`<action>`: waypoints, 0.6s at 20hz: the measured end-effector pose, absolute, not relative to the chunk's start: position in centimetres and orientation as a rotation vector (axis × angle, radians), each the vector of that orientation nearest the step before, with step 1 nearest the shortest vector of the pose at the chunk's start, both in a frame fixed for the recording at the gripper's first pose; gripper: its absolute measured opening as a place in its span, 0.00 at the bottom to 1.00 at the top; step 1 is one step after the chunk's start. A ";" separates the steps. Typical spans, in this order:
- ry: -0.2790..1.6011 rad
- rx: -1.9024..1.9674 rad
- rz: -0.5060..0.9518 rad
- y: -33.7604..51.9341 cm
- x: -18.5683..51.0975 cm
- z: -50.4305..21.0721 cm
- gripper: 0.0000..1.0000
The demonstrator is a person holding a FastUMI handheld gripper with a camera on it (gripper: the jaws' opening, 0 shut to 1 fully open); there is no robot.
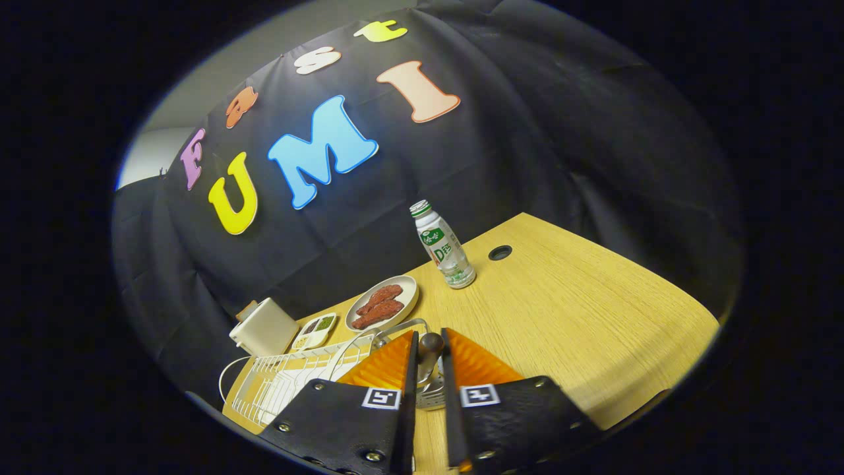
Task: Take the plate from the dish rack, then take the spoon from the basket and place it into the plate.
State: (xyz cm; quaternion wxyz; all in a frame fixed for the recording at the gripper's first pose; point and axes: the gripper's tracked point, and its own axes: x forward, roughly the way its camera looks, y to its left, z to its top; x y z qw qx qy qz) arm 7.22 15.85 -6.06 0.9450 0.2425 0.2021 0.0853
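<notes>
- Gripper view: tongs (428,359) nearly closed, both fingers pinching the spoon (430,376) by its handle; dark knob end pokes out past the tips, metal bowl hangs down between the fingers.
- Spoon lifted clear of the worktop (580,316), carried tilted; presumably gripped mid-handle so it won't swing.
- White wire dish rack (290,379) just left of the fingers, near edge of worktop. Basket: cannot tell it apart from the rack.
- Plate (382,303) sits beyond the tips, slightly left, on the worktop; already holds reddish-brown food pieces.
- Farther right: bottle (443,245), upright. Left of plate: small divided tray (315,331), beige box (264,328).
- Judgement: spoon fetched; next, carry forward-left and lower onto plate.
</notes>
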 end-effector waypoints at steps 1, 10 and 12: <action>0.406 0.488 0.174 16.0 7.6 -6.1 0.16; 0.297 0.358 0.213 16.7 9.7 -1.5 0.05; 0.271 0.343 0.225 16.6 9.1 0.6 0.05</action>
